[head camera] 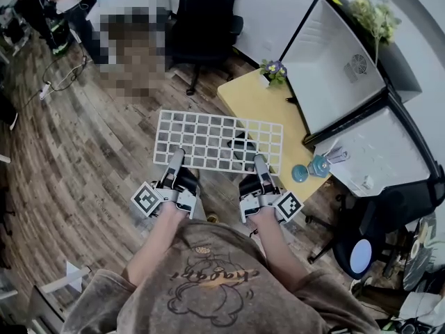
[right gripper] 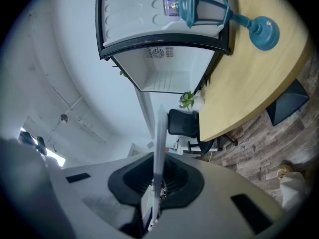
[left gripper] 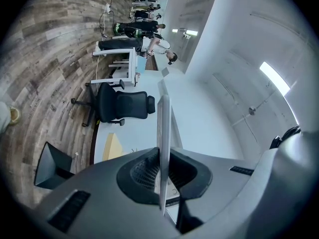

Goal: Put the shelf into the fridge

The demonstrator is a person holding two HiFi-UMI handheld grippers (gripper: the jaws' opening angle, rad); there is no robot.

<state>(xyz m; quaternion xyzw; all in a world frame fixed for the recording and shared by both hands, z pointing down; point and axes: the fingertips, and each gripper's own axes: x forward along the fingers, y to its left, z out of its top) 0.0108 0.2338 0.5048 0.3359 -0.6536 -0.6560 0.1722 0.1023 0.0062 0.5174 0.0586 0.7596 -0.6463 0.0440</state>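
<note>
Shelf [head camera: 221, 142]: white grid, held level at frame centre, left of the open fridge [head camera: 334, 75];
Left gripper [head camera: 174, 160]: my jaws clamped its near edge;
Right gripper [head camera: 260, 164]: my jaws clamped the same edge.

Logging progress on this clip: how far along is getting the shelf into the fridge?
Done: the fridge door stands open, and the shelf is picked up. In hand: the left gripper and right gripper each clamp its near edge, holding it roughly flat above the floor beside the table. Left: bring it to the fridge opening and slide it in; it is wholly outside for now.
</note>
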